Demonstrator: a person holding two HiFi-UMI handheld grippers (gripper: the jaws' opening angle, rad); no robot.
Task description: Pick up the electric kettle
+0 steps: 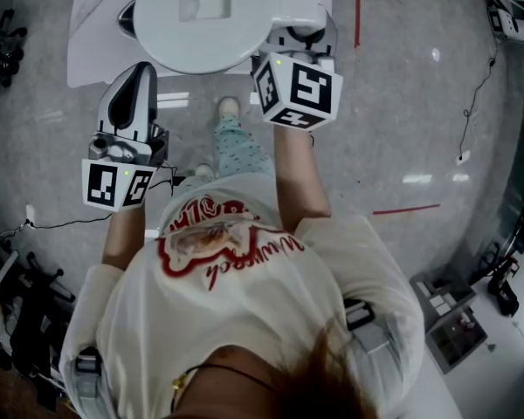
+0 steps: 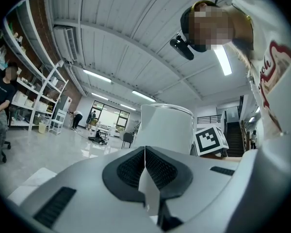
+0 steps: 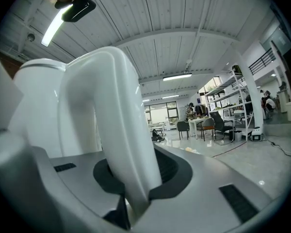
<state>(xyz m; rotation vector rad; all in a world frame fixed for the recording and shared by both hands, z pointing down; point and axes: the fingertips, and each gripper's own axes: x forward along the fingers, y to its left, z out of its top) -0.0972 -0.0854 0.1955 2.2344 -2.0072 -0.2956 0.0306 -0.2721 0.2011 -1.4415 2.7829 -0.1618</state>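
The right tongs [image 3: 138,178] are closed on the handle [image 3: 106,110] of the kettle [image 1: 205,16]. The ribbed pads press the white loop from both sides on its downward stretch, standing apart only by its thickness. That handle is, I judge, the right place to take hold. It looks like stiff moulded plastic, narrow enough for the pads, and it stands off from the wide round body, which the tongs could never span. The plastic is smooth and glossy, so it may slip or swivel in the grip. Any water inside would put the weight out to one side of the handle and pull the body downward.

The left tongs [image 2: 145,164] are closed, pads meeting along one seam, and hold nothing I can name. The kettle body stands just ahead of them, and no contact shows.

Further out, the kettle is upright with its lid on top, in front of the person's chest and over the grey floor [image 1: 402,103]. Its far edge overlaps what looks like a white table [image 1: 83,42] — it appears lifted clear, though its base is hidden.
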